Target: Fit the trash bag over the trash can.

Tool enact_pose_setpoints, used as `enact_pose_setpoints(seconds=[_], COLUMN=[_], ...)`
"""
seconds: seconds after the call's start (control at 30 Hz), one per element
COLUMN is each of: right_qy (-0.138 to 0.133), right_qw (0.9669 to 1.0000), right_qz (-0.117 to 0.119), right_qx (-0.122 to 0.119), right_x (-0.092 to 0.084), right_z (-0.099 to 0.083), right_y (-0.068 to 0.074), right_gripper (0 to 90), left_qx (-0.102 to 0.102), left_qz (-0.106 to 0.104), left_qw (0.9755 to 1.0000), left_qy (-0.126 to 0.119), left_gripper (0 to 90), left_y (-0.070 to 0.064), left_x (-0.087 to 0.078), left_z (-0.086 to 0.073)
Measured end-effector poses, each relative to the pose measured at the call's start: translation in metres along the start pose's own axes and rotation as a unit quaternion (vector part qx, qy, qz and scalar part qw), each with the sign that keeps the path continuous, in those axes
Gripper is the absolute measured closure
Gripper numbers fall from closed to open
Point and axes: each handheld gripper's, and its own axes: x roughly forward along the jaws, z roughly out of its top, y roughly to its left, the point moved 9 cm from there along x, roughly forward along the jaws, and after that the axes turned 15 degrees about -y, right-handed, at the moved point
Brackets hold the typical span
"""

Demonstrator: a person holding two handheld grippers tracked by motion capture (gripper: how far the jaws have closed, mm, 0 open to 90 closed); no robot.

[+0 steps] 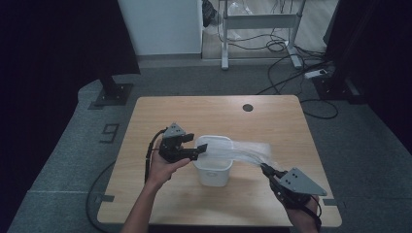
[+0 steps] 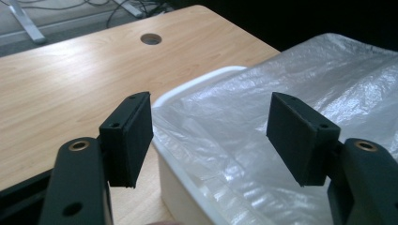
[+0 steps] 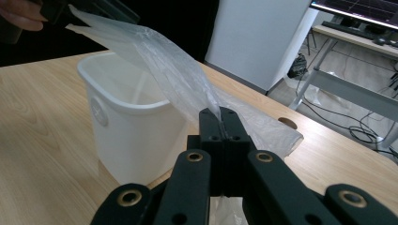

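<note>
Clear thin plastic liner bag (image 1: 245,150) draped over small white plastic bin (image 1: 213,171). Right gripper (image 3: 220,117) clamped on bag; left gripper (image 2: 211,140) wide apart, empty. Risk: film tearing, bin tipping under pull.

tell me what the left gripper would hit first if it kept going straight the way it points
Probably the clear plastic bag draped over the white bin: it lies straight ahead between the open jaws of the left gripper. Depth is hard to judge.

thin see-through plastic bag (image 1: 245,151) | crinkly, stretched flat over the bin top, one end lifted off to the side | small white plastic bin (image 1: 213,170) | upright, open top, middle of the wooden tabletop (image 1: 160,109)
</note>
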Motion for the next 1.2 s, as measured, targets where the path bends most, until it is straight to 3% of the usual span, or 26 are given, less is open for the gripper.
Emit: enact_pose_setpoints(seconds=[0.3,0.43,0.53,0.67,0.93,1.2], right_qy=[0.006,0.011,0.012,0.013,0.017,0.017], right_qw=[0.9999,0.9999,0.9999,0.9999,0.9997,0.9997], right_qz=[-0.009,-0.007,-0.002,-0.001,0.016,0.013], right_qx=[0.005,0.005,0.002,0.002,0.006,0.008], right_x=[0.005,0.011,0.013,0.014,0.016,0.017], right_z=[-0.003,-0.004,-0.003,-0.002,-0.001,0.001], right_y=[-0.003,-0.003,-0.001,-0.001,0.003,0.001], right_gripper=[88.8,88.8,88.8,88.8,88.4,88.4], left_qx=[0.004,-0.001,-0.011,0.001,0.032,0.034], left_qz=[-0.006,0.019,0.013,0.011,-0.017,-0.044], left_qw=[0.9999,0.9996,0.9987,0.9979,0.9964,0.9958], left_qy=[0.01,-0.021,-0.048,-0.064,-0.077,-0.073], left_gripper=[31.6,29.5,29.1,29.1,28.6,27.1], left_y=[-0.006,0.001,0.005,0.005,-0.01,-0.019], left_x=[0.01,0.001,-0.013,-0.029,-0.041,-0.045], left_z=[-0.011,-0.004,0.008,0.017,0.01,0.002])
